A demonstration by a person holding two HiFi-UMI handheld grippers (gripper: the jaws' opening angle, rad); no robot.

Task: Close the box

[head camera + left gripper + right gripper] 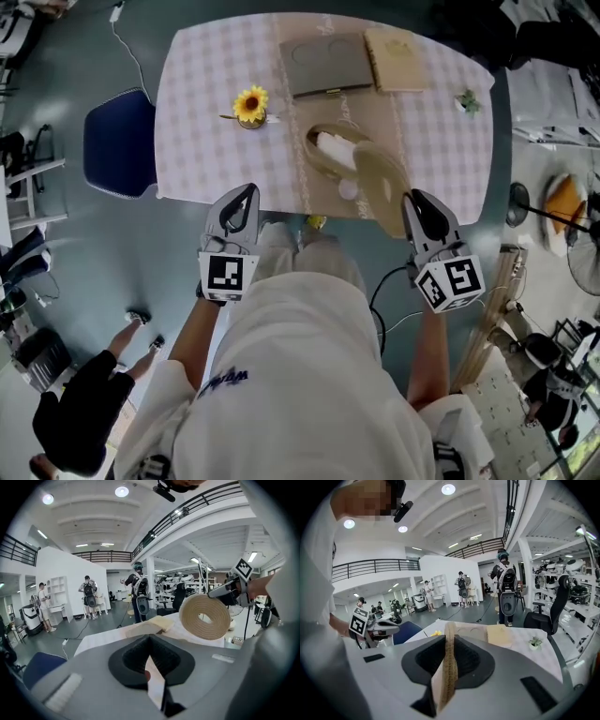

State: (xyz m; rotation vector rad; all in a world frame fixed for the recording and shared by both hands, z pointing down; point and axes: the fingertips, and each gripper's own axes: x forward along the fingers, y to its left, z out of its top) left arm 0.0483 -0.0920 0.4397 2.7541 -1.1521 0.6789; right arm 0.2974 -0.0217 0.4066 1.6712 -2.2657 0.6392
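Observation:
An oval woven box (323,155) stands open near the front edge of the checked table (206,141), with something white inside it. Its tan oval lid (380,192) hangs tilted just right of the box, over the table edge. My right gripper (417,204) is shut on the lid's near rim. The right gripper view shows the lid edge-on (450,658) between the jaws. From the left gripper view its flat face (204,616) shows. My left gripper (239,208) hovers at the table edge left of the box, shut on nothing.
A sunflower ornament (250,104) sits left of the box. A grey tray (325,64), a tan book (396,58) and a small plant (468,101) lie further back. A blue chair (117,141) stands left of the table. A person (84,412) is on the floor.

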